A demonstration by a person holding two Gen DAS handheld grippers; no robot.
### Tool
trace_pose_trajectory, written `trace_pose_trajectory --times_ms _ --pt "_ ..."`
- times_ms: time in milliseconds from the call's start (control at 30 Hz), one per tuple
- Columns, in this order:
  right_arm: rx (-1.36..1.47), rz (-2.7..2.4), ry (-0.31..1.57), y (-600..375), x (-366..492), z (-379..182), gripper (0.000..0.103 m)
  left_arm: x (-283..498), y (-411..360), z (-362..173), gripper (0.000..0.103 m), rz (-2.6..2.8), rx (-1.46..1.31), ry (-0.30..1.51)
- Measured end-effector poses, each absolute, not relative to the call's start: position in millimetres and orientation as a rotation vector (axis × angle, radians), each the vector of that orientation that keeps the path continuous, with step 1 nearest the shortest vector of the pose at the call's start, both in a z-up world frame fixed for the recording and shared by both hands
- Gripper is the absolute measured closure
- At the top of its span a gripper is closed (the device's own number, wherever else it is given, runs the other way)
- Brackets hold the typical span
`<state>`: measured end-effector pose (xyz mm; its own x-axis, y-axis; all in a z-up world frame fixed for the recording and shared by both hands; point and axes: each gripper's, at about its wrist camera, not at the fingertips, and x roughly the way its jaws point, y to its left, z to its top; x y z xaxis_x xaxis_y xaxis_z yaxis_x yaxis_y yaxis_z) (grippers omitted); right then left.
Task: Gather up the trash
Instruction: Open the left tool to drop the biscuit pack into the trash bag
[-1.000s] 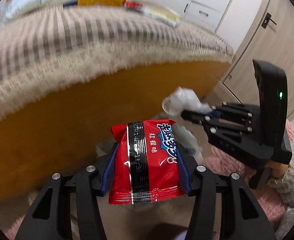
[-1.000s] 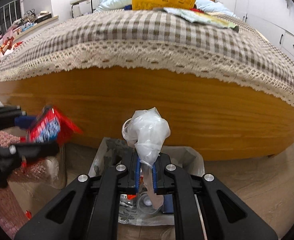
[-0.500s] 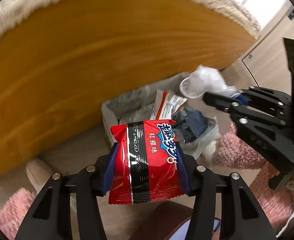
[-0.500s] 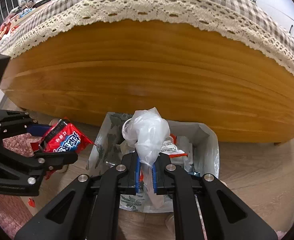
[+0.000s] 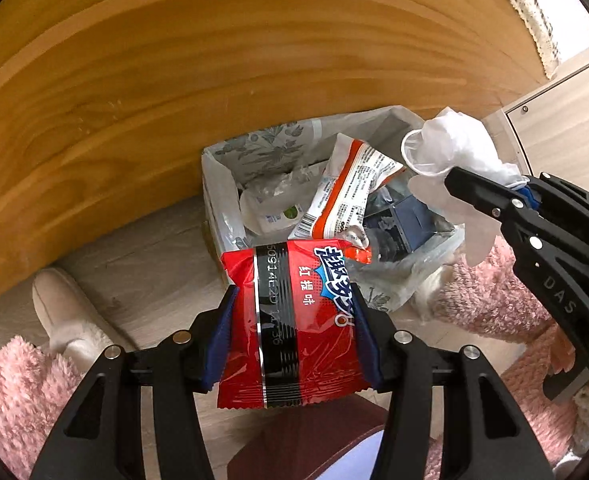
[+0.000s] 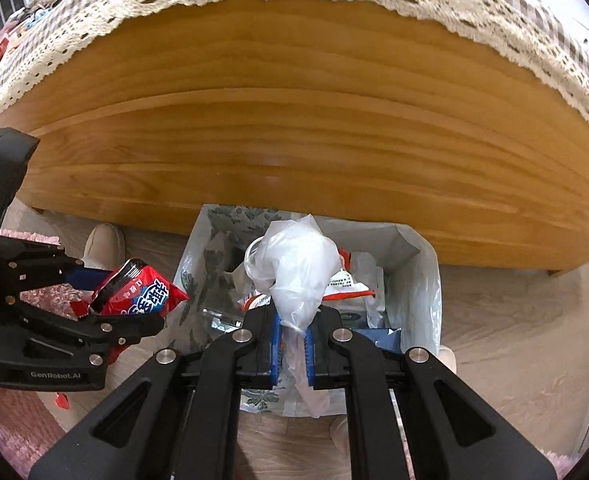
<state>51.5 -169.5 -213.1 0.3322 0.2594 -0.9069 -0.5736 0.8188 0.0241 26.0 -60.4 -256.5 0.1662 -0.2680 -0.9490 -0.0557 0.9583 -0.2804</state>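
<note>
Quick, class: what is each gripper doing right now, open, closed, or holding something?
Left gripper: closed on the red snack packet.
Right gripper: closed on the crumpled clear plastic bag.

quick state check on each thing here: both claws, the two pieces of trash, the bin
left claw: shut on red snack packet
red snack packet: sealed-looking, held upright beside the bin
right claw: shut on clear plastic bag
clear plastic bag: crumpled, held over the bin
trash bin: open, lined, partly filled with wrappers
</note>
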Motion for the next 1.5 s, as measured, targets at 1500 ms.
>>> trace_pose_trajectory --times_ms 1500 --pt "-0.329 0.539 1.181 -162.9 59.2 -228.0 0.094 30.7 -33.2 -267.7 0.016 0.014 -0.380 1.463"
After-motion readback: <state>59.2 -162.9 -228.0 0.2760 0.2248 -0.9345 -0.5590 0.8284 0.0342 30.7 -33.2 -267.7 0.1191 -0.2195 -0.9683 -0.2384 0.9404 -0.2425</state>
